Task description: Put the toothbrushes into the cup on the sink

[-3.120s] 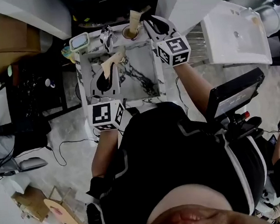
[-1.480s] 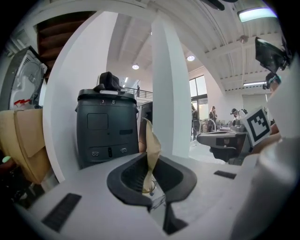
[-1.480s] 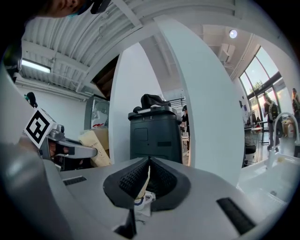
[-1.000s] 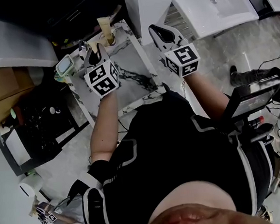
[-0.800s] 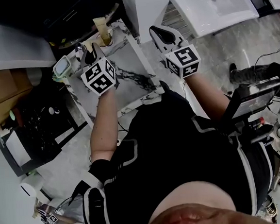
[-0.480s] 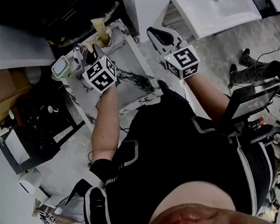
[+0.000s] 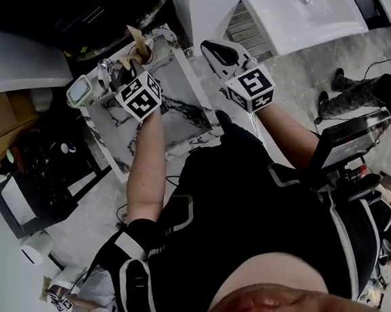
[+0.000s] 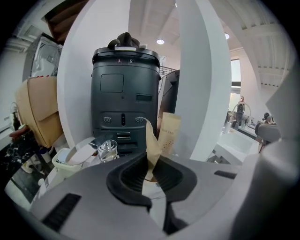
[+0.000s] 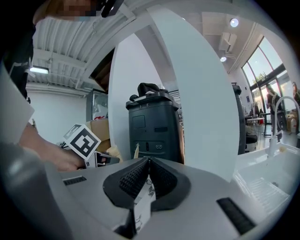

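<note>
Left gripper (image 8: 151,163) jaws grasp a paper-wrapped toothbrush (image 8: 151,138), clear only in its own view; overhead, its cube (image 7: 139,96) blocks that. Right gripper (image 9: 149,164), at 3 o'clock, is clenched and empty.

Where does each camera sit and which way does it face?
Head view: on the head, facing steeply down at the sink; shows torso, arms, left gripper, right gripper.
Left gripper view: on that gripper, facing the black machine; jaws shut on a toothbrush.
Right gripper view: on that gripper, facing the machine; jaws shut, empty; left hand shows.
Shared: that machine.
</note>
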`<state>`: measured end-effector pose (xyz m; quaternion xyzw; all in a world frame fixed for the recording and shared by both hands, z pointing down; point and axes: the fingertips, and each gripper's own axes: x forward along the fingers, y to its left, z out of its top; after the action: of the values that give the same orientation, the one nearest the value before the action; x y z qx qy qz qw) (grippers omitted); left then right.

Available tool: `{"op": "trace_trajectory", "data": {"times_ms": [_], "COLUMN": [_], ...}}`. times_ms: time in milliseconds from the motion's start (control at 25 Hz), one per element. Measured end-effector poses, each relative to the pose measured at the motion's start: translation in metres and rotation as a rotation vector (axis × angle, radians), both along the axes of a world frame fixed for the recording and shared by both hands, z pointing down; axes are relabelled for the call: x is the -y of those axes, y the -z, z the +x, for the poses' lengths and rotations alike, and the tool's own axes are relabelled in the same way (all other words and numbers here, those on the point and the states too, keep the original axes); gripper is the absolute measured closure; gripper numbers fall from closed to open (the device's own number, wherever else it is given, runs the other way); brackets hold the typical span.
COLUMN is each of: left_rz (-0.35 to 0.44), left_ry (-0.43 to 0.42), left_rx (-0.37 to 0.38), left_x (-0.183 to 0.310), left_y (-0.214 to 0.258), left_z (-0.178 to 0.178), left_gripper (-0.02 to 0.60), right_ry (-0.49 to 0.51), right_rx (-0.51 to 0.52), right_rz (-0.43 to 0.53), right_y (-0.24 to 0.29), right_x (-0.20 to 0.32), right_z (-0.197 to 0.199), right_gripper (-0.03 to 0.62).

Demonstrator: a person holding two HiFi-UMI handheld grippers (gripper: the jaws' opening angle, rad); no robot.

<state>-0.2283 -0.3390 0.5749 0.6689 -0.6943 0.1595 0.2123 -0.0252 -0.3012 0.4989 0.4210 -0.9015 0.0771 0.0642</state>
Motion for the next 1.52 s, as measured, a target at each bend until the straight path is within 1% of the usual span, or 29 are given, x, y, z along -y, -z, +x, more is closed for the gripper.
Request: {"op": "trace_trajectory", "data": {"times_ms": [160, 320, 360, 480, 560, 680, 800, 880, 1000, 1040, 1120, 1240, 1320, 1360, 1440, 1480, 1520], "left_rz": [-0.016, -0.016, -0.017, -0.017, -0.009, 0.016, 0.061, 0.096, 0.135, 0.148, 0.179, 0.231, 0.263, 0.279, 0.305, 0.312, 0.315], "left_ry": [0.009, 0.002, -0.004, -0.033, -0.045, -0.058, -0.071, -0.081, -0.12, -0.135, -0.159, -0.193, -0.201, -0.192, -0.161, -0.15, -0.144], "left_rx": [-0.005, 0.011, 0.018, 0.021, 0.006, -0.031, -0.062, -0.052, 0.001, 0.006, -0.005, -0.036, -0.039, -0.022, 0.035, 0.046, 0.037], "left_x": [0.004, 0.001, 0.0, -0.002, -0.005, -0.009, -0.016, -0.025, -0.037, -0.041, -0.051, -0.065, -0.073, -0.077, -0.085, -0.089, -0.091], "left_y": [-0.002, -0.006, -0.006, -0.004, -0.002, 0.008, 0.025, 0.038, 0.058, 0.065, 0.08, 0.102, 0.116, 0.121, 0.129, 0.132, 0.134], "left_z": [-0.001, 0.001, 0.001, 0.005, 0.007, 0.009, 0.009, 0.007, 0.004, 0.003, 0.004, 0.005, 0.003, 0.0, -0.009, -0.014, -0.018], "left_gripper": [0.548, 0.546, 0.534, 0.464, 0.454, 0.445, 0.439, 0.439, 0.44, 0.44, 0.44, 0.453, 0.495, 0.519, 0.553, 0.563, 0.57], "right_ry": [0.006, 0.004, 0.006, 0.018, 0.017, 0.017, 0.012, 0.015, 0.018, 0.02, 0.026, 0.026, 0.029, 0.03, 0.027, 0.023, 0.023], "right_rx": [-0.012, -0.01, -0.01, 0.002, 0.003, 0.002, 0.007, 0.01, 0.016, 0.018, 0.025, 0.057, 0.059, 0.057, 0.068, 0.079, 0.086], "right_rz": [-0.023, -0.024, -0.022, -0.015, -0.011, -0.008, 0.003, 0.011, 0.021, 0.024, 0.03, 0.033, 0.045, 0.045, 0.025, 0.016, 0.015], "right_y": [-0.001, -0.004, -0.004, 0.0, 0.002, 0.008, 0.016, 0.02, 0.03, 0.034, 0.042, 0.054, 0.062, 0.064, 0.069, 0.073, 0.077], "right_x": [0.004, 0.003, 0.003, 0.002, 0.002, 0.003, 0.004, 0.003, 0.003, 0.003, 0.001, -0.002, -0.003, -0.004, -0.006, -0.006, -0.006], "right_z": [0.001, 0.002, 0.002, -0.002, -0.003, -0.007, -0.011, -0.016, -0.024, -0.027, -0.03, -0.035, -0.039, -0.041, -0.043, -0.045, -0.048], "right_gripper": [0.565, 0.566, 0.566, 0.565, 0.565, 0.565, 0.565, 0.565, 0.565, 0.565, 0.565, 0.565, 0.565, 0.565, 0.565, 0.565, 0.565]}}
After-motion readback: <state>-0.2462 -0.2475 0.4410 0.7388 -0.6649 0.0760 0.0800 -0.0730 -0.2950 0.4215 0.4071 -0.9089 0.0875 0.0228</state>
